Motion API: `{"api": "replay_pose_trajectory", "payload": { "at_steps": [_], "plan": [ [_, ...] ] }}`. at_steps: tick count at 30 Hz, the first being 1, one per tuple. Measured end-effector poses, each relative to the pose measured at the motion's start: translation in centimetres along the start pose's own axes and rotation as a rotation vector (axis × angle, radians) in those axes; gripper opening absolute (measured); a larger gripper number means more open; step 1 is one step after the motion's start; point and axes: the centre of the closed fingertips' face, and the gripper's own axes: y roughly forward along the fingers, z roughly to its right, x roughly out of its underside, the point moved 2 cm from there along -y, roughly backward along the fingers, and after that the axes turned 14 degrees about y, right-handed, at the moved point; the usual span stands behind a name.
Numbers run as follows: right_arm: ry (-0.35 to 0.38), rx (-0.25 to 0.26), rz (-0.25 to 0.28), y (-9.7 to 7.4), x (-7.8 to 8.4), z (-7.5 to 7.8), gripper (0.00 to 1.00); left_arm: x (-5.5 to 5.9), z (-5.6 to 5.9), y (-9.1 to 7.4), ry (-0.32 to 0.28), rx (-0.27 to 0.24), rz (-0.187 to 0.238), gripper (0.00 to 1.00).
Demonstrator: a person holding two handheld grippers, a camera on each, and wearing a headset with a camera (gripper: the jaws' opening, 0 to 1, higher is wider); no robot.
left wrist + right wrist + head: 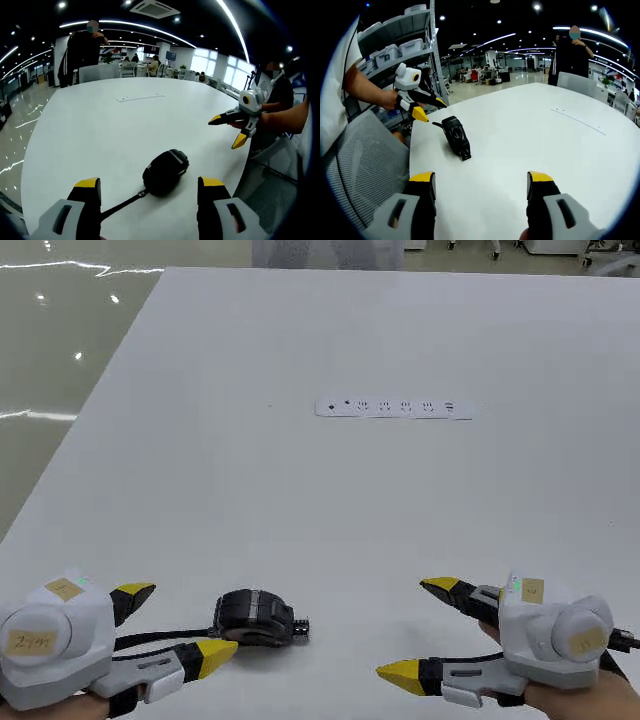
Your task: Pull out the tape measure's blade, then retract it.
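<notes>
White table | tape measure just ahead of left tongs, wide | right tongs well apart, wide

White left tongs, white right tongs, yellow tips

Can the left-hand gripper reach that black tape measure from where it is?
Probably yes: the left gripper is open and the tape measure lies just ahead of its jaws, nothing blocking.

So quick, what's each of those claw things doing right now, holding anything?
Left gripper: open, holding nothing; the tape measure lies just ahead of it.
Right gripper: open, empty.
</notes>
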Motion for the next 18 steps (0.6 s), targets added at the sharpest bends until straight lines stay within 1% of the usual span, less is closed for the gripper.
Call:
{"api": "replay_pose_trajectory", "payload": {
  "at_steps": [2, 4, 6, 7, 9, 11, 12, 14, 16, 18],
  "plan": [
    [-0.002, 0.010, -0.001, -0.4, 0.2, 0.3, 0.76, 0.1, 0.2, -0.3, 0.022, 0.012, 0.002, 0.76],
    [0.000, 0.017, -0.001, -0.8, 0.2, 0.3, 0.76, 0.1, 0.4, -0.5, 0.029, 0.017, 0.005, 0.77],
    [0.004, 0.025, -0.001, -1.2, 0.3, 0.5, 0.77, 0.1, 0.7, -0.9, 0.040, 0.030, 0.015, 0.78],
    [0.006, 0.030, -0.003, -1.5, 0.5, 0.7, 0.77, 0.1, 0.8, -1.1, 0.054, 0.035, 0.019, 0.78],
    [0.005, 0.038, -0.003, -1.8, 0.6, 0.9, 0.78, 0.3, 1.0, -1.2, 0.066, 0.040, 0.011, 0.78],
    [0.011, 0.048, -0.008, -2.2, 0.9, 1.1, 0.79, 0.3, 0.9, -1.6, 0.043, 0.045, 0.018, 0.78],
    [0.013, 0.052, -0.008, -2.4, 1.0, 1.2, 0.80, 0.4, 0.8, -1.8, 0.046, 0.044, 0.021, 0.79],
    [0.016, 0.061, -0.005, -2.8, 1.1, 1.5, 0.81, 0.6, 0.6, -1.9, 0.057, 0.040, 0.013, 0.79],
    [0.025, 0.066, -0.002, -3.3, 1.0, 1.5, 0.81, 0.6, 0.5, -2.2, 0.054, 0.044, 0.018, 0.80],
    [0.023, 0.076, -0.005, -3.8, 1.3, 1.8, 0.81, 0.8, 0.4, -2.5, 0.066, 0.045, 0.017, 0.81]
  ]
}}
